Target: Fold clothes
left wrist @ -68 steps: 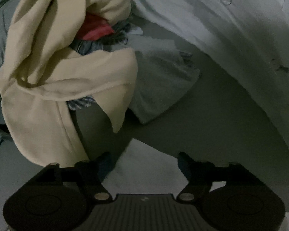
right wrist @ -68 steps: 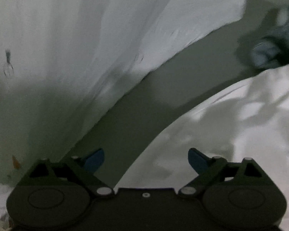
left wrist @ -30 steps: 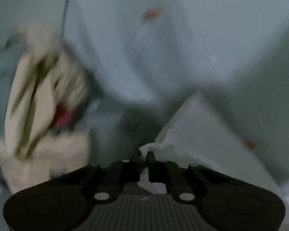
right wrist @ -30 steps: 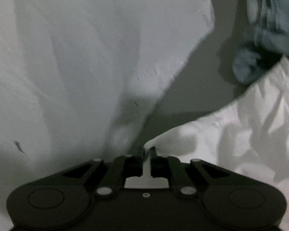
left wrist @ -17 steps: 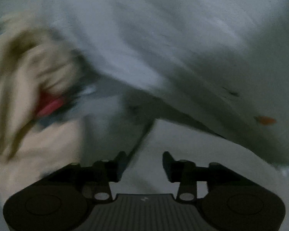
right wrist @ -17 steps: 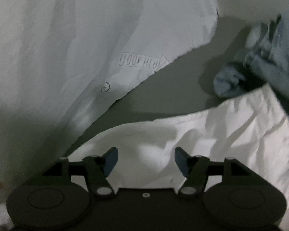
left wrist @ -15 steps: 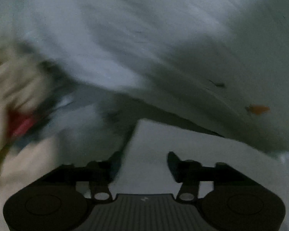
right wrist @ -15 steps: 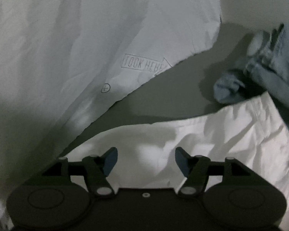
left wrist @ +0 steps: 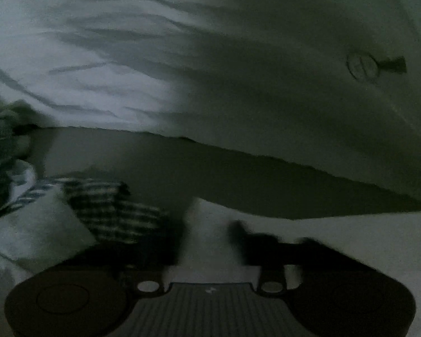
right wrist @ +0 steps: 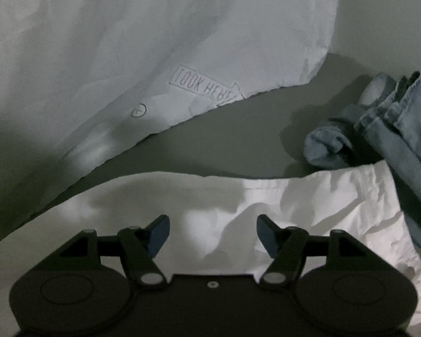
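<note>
Beside a rumpled blue denim garment (right wrist: 401, 134), the plain white cloth (right wrist: 308, 210) lies half-spread and unfolded under the right tongs (right wrist: 212, 234), jaws apart and empty, while the blurred left tongs (left wrist: 207, 236), just closing, cannot be read.

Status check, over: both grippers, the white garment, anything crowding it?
Right gripper open over the white garment, holding nothing. Left gripper blurred, just been closing, white cloth between its fingers. Jeans overlap the garment's right edge; checked cloth lies left.

Jeans (right wrist: 401, 137) lie right of the shirt (right wrist: 308, 207).
</note>
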The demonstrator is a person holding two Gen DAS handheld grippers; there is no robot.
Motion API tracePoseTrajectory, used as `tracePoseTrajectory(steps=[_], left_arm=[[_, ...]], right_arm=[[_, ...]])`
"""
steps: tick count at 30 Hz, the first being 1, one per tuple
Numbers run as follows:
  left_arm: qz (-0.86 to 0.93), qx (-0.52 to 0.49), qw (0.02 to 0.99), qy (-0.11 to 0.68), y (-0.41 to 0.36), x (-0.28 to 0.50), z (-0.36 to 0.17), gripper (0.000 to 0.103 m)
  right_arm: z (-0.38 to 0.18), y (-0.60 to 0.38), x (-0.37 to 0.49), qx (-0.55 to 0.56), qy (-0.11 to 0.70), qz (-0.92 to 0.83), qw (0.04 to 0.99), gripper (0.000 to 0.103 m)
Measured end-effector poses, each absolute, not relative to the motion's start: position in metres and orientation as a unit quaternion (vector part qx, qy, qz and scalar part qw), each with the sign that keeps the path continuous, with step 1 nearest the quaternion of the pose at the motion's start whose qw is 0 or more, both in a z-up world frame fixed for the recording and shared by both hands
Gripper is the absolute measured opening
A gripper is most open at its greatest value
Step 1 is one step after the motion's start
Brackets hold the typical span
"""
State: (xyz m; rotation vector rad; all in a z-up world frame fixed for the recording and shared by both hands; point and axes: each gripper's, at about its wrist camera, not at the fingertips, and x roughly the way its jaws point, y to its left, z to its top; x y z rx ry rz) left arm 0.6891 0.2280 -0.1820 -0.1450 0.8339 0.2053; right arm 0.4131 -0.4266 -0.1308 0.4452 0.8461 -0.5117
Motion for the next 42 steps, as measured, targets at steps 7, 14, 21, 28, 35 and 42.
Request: tracePoseTrajectory(steps=[7,14,21,28,35,42], left_arm=[[0.152,-0.048,0.936,0.315,0.240,0.705,-0.117,0.006],[0.224,-0.035,0.908,0.353,0.245,0.747,-0.133,0.023],[0.202,-0.098,0.914,0.338,0.214,0.680,-0.123,0.053],[0.186,-0.119,0.897,0.384,0.185,0.612,-0.129,0.061],[0.211,-0.131,0.872,0.421,0.181,0.559,-0.143,0.062],[0.245,-0.158,0.847,0.445,0.211,0.536,-0.168,0.063]], right_arm=[[-0.127,-0.421,0.418,0.202,0.396,-0.253,0.859,0.069],[-0.105,-0.433,0.395,0.181,0.362,-0.273,0.873,0.072],[-0.111,-0.480,0.348,0.127,0.373,-0.351,0.849,0.084],[-0.165,-0.532,0.350,0.205,0.431,-0.292,0.829,0.028],[-0.145,-0.546,0.357,0.191,0.364,-0.352,0.841,0.008],[-0.167,-0.552,0.369,0.167,0.386,-0.377,0.825,0.010]])
